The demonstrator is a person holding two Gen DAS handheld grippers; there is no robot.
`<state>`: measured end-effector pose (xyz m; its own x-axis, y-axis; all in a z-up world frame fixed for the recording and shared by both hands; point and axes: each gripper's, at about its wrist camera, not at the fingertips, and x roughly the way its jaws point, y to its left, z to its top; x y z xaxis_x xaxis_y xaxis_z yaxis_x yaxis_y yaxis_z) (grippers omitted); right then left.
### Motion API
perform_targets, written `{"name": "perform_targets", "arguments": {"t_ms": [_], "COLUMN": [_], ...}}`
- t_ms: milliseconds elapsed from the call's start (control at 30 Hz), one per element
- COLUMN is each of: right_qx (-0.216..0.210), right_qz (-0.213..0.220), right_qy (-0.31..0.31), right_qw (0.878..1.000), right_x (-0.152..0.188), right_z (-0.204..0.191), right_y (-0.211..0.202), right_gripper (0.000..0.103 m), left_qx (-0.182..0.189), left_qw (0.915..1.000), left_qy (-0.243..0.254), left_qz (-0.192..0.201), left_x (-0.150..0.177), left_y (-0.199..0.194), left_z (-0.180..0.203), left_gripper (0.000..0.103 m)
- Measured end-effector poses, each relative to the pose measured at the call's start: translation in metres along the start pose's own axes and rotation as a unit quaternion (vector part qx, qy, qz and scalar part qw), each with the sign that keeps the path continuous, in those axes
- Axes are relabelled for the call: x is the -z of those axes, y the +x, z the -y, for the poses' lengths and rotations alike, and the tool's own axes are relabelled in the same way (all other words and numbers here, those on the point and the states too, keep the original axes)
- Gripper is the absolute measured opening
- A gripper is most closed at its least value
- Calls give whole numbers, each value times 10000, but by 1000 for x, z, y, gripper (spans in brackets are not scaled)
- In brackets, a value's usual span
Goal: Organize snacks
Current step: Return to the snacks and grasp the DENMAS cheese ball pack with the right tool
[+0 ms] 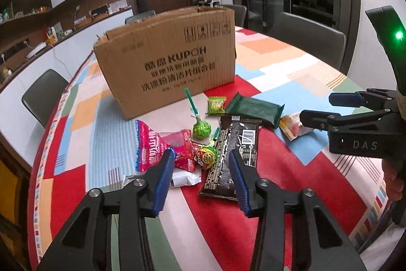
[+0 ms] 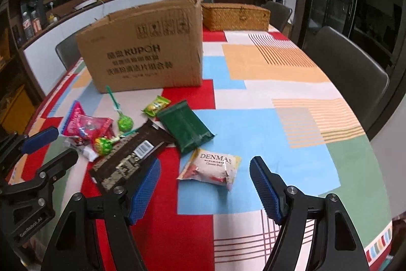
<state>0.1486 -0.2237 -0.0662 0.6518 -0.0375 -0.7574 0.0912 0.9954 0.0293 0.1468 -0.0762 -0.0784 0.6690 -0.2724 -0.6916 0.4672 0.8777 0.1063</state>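
Both grippers open, empty. Centre your right gripper over the DENMAS packet dead ahead; keep your left gripper off the chocolate bar.

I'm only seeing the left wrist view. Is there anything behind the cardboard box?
Observer: Yes, a woven basket stands behind the cardboard box, at its far corner.
Operator: And the white packet that the right claw half hides?
Observer: The white packet reads DENMAS. It lies flat on a blue patch of the tablecloth, framed by the right claw, whose jaws stand open and off it.
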Motion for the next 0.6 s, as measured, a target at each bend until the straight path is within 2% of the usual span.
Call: {"name": "perform_targets", "arguments": {"t_ms": [600], "right_qx": [129], "right_qz": [-342], "right_qy": [164], "right_qw": [9992], "right_x": [2], "right_z": [12], "right_y": [39], "right_gripper": [73], "left_qx": [189], "left_qw": [9988], "left_qy": [-154], "left_qz": [-421], "left_x": [4], "left_y": [45], "left_z": [-2], "left_gripper": [34]}}
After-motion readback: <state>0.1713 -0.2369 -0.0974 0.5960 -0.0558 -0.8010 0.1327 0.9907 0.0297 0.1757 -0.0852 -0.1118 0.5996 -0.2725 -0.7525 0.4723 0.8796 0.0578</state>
